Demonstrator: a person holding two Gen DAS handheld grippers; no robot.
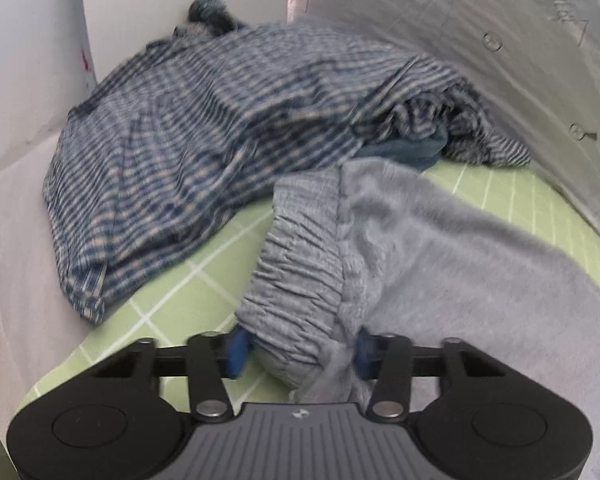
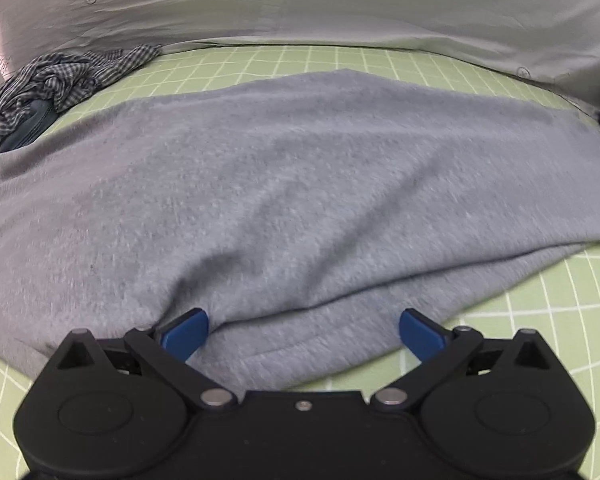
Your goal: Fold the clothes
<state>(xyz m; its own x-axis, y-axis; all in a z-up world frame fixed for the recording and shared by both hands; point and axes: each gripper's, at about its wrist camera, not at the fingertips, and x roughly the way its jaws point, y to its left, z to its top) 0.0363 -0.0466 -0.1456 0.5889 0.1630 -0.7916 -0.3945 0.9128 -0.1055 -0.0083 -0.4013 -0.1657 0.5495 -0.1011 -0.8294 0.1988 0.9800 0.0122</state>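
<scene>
- Taking the green sheet with its white grid (image 1: 172,292) as my landmark: at its far left corner, against the white wall, lies the blue-and-white striped woven garment (image 1: 204,136) in a loose, rumpled heap, with a darker blue cloth (image 1: 404,150) tucked under its right side. That heap is not folded.
- Just right of the heap, my left gripper (image 1: 300,354) has its blue pads pinched on the gathered elastic waistband (image 1: 300,264) of the soft grey fleece trousers (image 1: 460,264); the band is bunched between the pads and lifted a little off the sheet.
- Across the middle of the sheet, in the right wrist view, the grey trousers (image 2: 300,168) lie spread wide, with one layer lying over another along the near edge. I judge a fold to be in hand or just laid, but I cannot tell which, nor how many folds the piece holds. It is no compact packet; further folding seems left.
- At the near edge of the trousers, my right gripper (image 2: 303,330) stands wide, its blue pads apart on either side of the hem and holding nothing.
- The fleece looks thick, limp and faintly creased.
</scene>
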